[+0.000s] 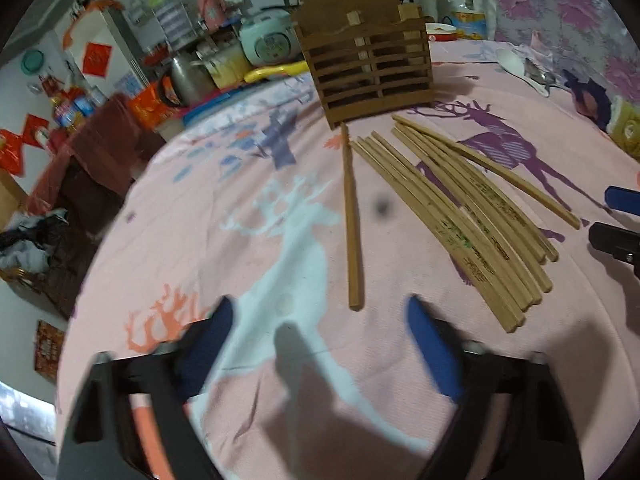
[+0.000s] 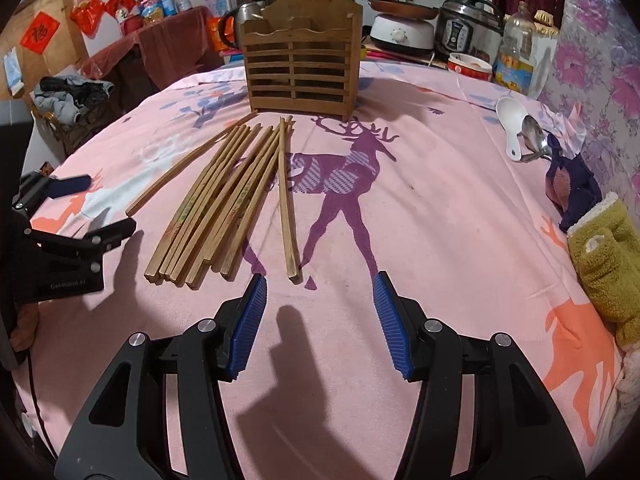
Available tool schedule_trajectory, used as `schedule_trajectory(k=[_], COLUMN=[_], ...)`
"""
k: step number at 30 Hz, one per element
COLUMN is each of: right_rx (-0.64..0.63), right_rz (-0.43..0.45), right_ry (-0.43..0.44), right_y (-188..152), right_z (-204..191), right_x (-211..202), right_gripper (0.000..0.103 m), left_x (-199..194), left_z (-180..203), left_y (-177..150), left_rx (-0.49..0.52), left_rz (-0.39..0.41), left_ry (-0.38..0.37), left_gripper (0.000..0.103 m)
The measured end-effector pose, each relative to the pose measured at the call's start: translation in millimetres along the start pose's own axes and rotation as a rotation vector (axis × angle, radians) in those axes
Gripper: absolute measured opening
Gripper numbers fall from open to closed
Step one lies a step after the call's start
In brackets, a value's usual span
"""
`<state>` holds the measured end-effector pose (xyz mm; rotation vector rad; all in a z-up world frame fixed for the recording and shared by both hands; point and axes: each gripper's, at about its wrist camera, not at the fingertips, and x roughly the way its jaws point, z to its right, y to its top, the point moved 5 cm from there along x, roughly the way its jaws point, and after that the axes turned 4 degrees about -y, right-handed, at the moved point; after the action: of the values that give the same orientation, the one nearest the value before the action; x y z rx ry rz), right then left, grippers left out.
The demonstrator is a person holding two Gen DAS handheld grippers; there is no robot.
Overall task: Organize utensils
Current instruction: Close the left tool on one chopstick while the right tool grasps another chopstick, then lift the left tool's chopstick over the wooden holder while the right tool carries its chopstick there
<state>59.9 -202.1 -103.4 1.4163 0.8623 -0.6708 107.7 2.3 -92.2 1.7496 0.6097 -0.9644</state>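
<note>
- here, a pink tablecloth (image 2: 440,240) printed with deer covers the table, and a slatted wooden utensil holder (image 2: 300,68) stands upright at its far side.
- bamboo chopsticks (image 2: 216,208) lie loose in a fanned bundle in front of the holder, thin ends toward it, none inside it that can be seen.
- one chopstick (image 1: 352,220) lies apart on the left of the bundle in the left wrist view; another pair (image 2: 287,200) lies just to the right of the bundle in the right wrist view.
- the left gripper (image 1: 320,344) hovers over the cloth just short of the single chopstick's near end; its blue pads are spread with only cloth between them, grasping nothing. this view is blurred.
- the right gripper (image 2: 320,320) sits low over the cloth near the thick ends of the bundle; its jaws stand apart and empty, the pair's near end just ahead of the gap.
- a white spoon (image 2: 510,128) and a metal spoon (image 2: 536,136) lie together near the far right edge, well apart from the chopsticks.
- a yellow-green fuzzy cloth (image 2: 608,264) rests at the right edge.
</note>
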Motion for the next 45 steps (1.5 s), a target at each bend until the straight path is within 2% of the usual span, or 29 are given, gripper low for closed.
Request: schedule_trajectory(k=[2,4,10,12,14,15,16,17,24,28,30,31,32,36,41,45], right_rx=[0.002,0.004,-0.007,-0.012,-0.007,0.006,0.017,0.025,0.032,0.02,0.017,0.021,0.025,0.025,0.018,0.035], right_rz=[-0.004,-0.007,-0.062,-0.078,-0.074,-0.071,-0.072,-0.073,-0.059,-0.077,-0.077,-0.077,-0.077,-0.045,0.088,0.187], right_ry=[0.003,0.007,0.07,0.072,0.07,0.072,0.088,0.098,0.111,0.11,0.111,0.115,0.118,0.127,0.067,0.065], right_y=[-0.1,-0.4,0.1,-0.3,0.3,0.2,-0.1,-0.2,0.1,-0.3,0.0,0.0,0.0,1.2,13.5,40.4], right_z=[-0.5,-0.4,-10.1,-13.4,-12.7,-10.5,-9.2,-7.8,-7.6,-9.9,-10.0,-9.4,-8.6,-8.5,-5.7,-1.1], right_x=[0.6,1.6,15.0,19.0,18.6,18.0,17.8,17.9,14.7,18.4,18.5,18.5,18.5,12.2,-17.9,-48.3], right_gripper=[0.055,0.055,0.055,0.05,0.031,0.024,0.013,0.01,0.007,0.01,0.01,0.009,0.007,0.003,0.003,0.003], left_x=[2.8,4.1,3.1,3.0,3.0,2.8,1.9,0.9,1.5,3.4,4.1,3.9,3.0,-5.2,-30.6,-64.3], left_z=[-2.9,-2.8,9.8,7.9,5.3,4.8,4.6,5.4,4.9,1.7,0.9,1.2,3.4,6.0,-5.3,-7.4], left_y=[-0.9,-1.7,-2.3,-2.4,-2.2,-2.1,-2.7,-3.2,-3.9,-2.0,-1.0,-1.0,-1.5,-0.5,14.6,46.6], left_rx=[-0.037,-0.047,0.006,-0.004,-0.022,-0.032,-0.033,-0.03,-0.048,-0.054,-0.057,-0.057,-0.051,-0.037,-0.102,-0.099], left_rz=[-0.017,-0.023,-0.013,-0.015,-0.02,-0.021,-0.02,-0.019,-0.026,-0.023,-0.024,-0.023,-0.023,0.011,0.074,0.169], left_ry=[-0.093,-0.128,-0.092,-0.103,-0.128,-0.142,-0.144,-0.144,-0.157,-0.101,-0.117,-0.13,-0.154,-0.136,-0.165,-0.154], left_gripper=[0.029,0.014,0.01,0.01,0.005,0.005,0.005,0.005,0.007,0.036,0.033,0.022,0.006,0.006,0.005,0.005])
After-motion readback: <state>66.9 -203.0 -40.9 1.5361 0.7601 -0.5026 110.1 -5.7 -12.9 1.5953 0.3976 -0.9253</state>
